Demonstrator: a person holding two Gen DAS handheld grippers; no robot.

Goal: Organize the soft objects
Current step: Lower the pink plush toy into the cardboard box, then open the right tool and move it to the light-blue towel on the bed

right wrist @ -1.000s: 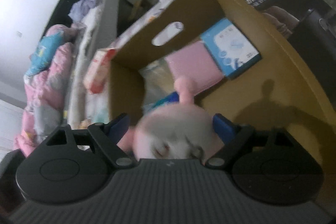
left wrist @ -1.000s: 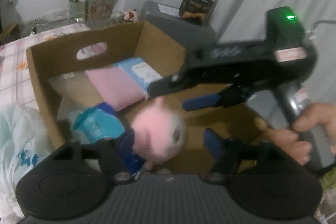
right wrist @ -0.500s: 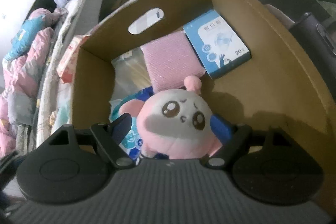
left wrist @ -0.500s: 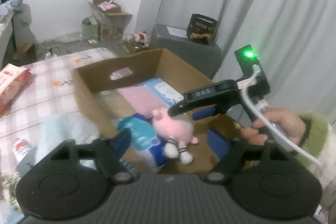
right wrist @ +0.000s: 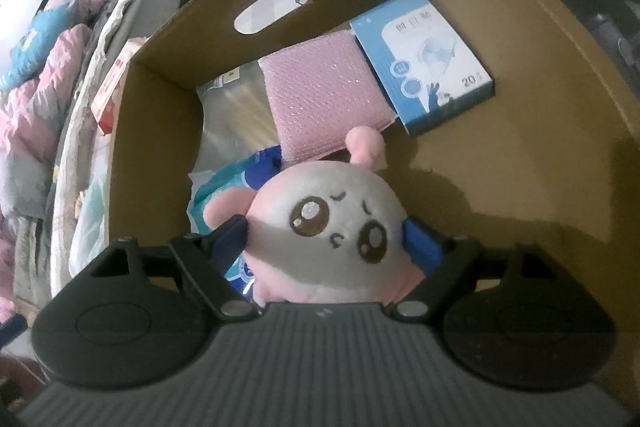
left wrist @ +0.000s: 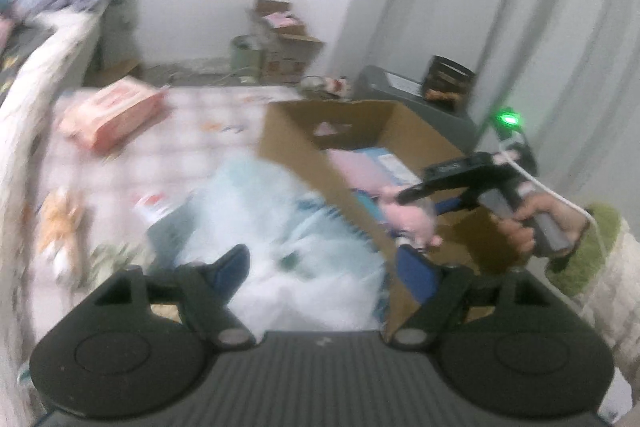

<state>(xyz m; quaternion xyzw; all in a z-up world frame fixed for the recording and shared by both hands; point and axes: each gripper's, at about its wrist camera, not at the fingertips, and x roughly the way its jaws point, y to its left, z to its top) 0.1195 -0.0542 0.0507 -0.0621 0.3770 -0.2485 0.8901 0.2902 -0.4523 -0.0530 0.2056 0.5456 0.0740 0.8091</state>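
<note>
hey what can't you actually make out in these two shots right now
- Plush toy body: right wrist view, cut off behind the right claw mount.
- Items left of the cardboard box: left wrist view, motion blur smears the pale bag.
- Blue box lettering: too small to read.
- Box floor: partly covered by the pink pouch.

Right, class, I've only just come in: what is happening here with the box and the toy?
A person holds a gripper in each hand. The right gripper has a pink plush toy between its pads, over the open cardboard box, which already holds a pink pad and a blue box. The left gripper holds nothing, its pads apart, over a pale plastic bag beside the box.
</note>
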